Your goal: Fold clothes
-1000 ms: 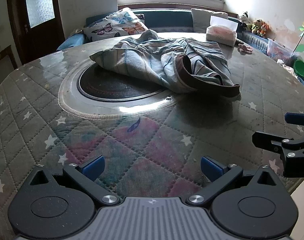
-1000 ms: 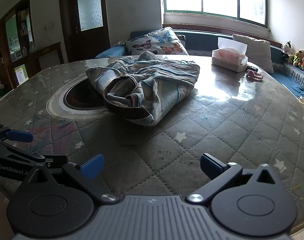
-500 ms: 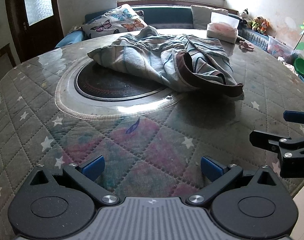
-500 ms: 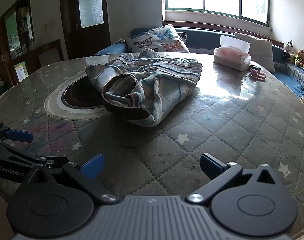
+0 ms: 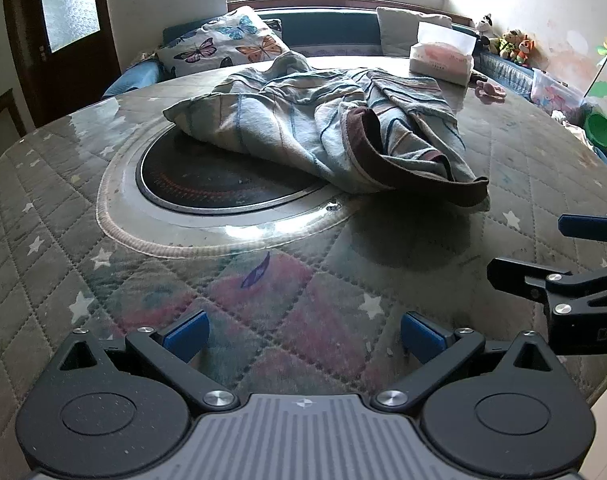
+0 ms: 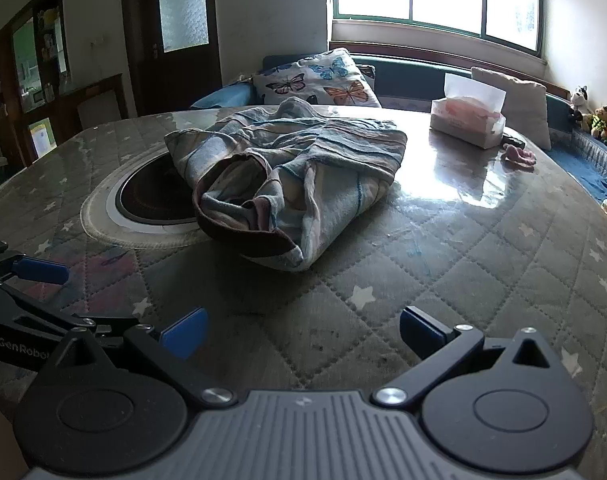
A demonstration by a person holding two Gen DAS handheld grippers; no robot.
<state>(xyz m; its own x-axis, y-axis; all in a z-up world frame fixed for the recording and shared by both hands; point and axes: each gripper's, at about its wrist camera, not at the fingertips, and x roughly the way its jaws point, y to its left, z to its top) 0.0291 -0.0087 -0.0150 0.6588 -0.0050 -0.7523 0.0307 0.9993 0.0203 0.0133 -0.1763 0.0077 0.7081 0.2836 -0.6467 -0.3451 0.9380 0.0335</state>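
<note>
A crumpled blue-grey striped garment with a brown hem lies in a heap on the round quilted table, partly over the dark round inset. It also shows in the right wrist view. My left gripper is open and empty, low over the near part of the table, well short of the garment. My right gripper is open and empty, also short of the garment. The right gripper shows at the right edge of the left wrist view, and the left gripper shows at the left edge of the right wrist view.
The quilted table cover has a dark round inset with a pale ring. A tissue box and a small pink thing sit at the far right. A butterfly pillow and bench lie behind the table.
Both grippers have moved forward over the table toward the garment, which looms larger. Both stay open and empty. The garment has not moved.
</note>
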